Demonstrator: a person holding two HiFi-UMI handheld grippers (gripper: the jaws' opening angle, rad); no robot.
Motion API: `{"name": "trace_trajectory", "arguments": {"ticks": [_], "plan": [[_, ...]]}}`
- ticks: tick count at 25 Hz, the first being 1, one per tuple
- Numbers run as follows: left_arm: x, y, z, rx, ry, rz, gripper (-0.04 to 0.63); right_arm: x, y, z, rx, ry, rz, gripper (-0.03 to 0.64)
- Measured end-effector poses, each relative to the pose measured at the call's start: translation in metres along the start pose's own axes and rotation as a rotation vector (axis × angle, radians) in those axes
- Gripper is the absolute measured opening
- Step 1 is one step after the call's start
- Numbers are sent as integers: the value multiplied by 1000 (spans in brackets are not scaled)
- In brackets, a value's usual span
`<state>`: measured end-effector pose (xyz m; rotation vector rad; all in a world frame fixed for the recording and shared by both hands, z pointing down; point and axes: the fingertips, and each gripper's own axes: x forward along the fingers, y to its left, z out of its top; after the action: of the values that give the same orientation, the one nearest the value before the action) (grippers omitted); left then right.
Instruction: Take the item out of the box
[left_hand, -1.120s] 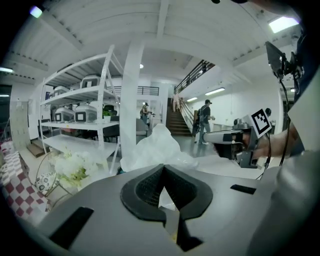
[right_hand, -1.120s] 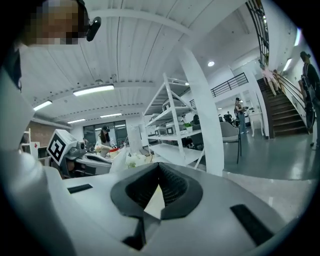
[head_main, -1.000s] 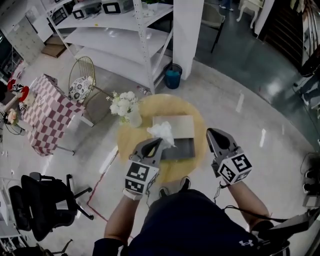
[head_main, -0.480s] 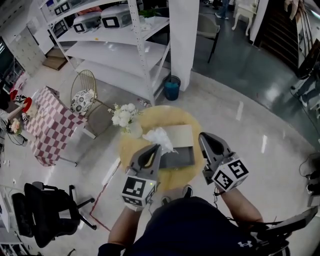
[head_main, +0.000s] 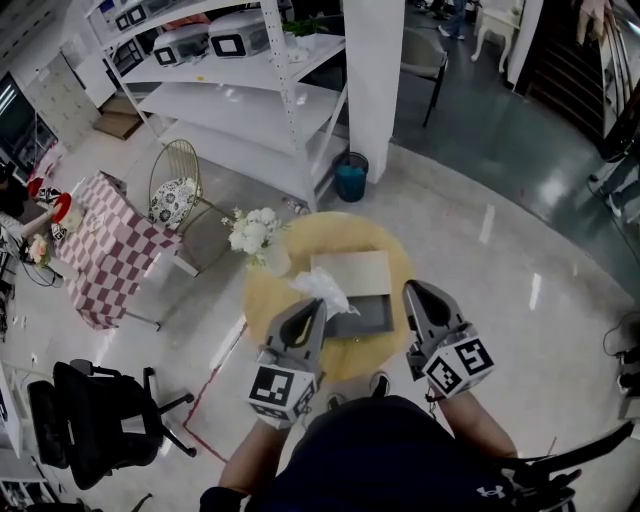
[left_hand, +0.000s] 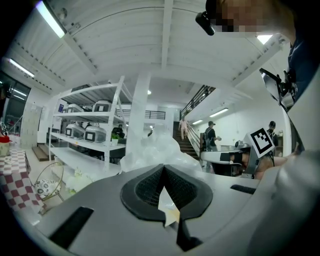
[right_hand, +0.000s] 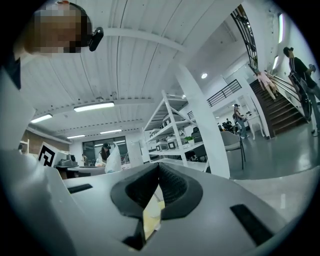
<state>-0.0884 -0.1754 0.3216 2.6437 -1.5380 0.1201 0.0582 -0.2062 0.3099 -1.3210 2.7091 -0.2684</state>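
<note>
A round yellow table (head_main: 330, 226) carries an open dark grey box (head_main: 364, 314) with its beige lid (head_main: 350, 271) lying behind it. A crumpled white plastic-wrapped item (head_main: 322, 289) hangs above the box's left end, pinched at the tip of my left gripper (head_main: 313, 304). In the left gripper view the jaws are shut and the white item (left_hand: 150, 149) bulges just past my left gripper (left_hand: 163, 168). My right gripper (head_main: 414, 291) hovers at the box's right end, shut with nothing in it. In its own view my right gripper (right_hand: 159, 167) has its pads together.
A vase of white flowers (head_main: 254, 231) stands on the table's left edge. Around the table are a white shelving rack (head_main: 250, 80), a white pillar (head_main: 375, 70), a teal bin (head_main: 350, 178), a wire chair (head_main: 172, 190), a checkered table (head_main: 95, 245) and a black office chair (head_main: 95, 420).
Both grippers have drawn back slightly toward me. The white item has stayed pinched in the left gripper, over the box's left end.
</note>
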Motion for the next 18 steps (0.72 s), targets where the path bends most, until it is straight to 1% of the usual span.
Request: {"name": "trace_trajectory", "arguments": {"ticks": [5,9,12,16,18], "plan": [[2,-7,18,26,-49,-21,15,3,4,11,-49,-15,11,8],[1,2,28,91,-85,22,15,4,2,18,-85,-24,14,8],[-2,3,32,83,-123,40,15,-1,-2,12,-100,-14,-3,8],[-1,5,26,58,-132,40,15,-2,-11,5,-87,0,-22,8],[-1,5,21,75,-126,36,15,-2,-14,4,-88,0,-28,8]]}}
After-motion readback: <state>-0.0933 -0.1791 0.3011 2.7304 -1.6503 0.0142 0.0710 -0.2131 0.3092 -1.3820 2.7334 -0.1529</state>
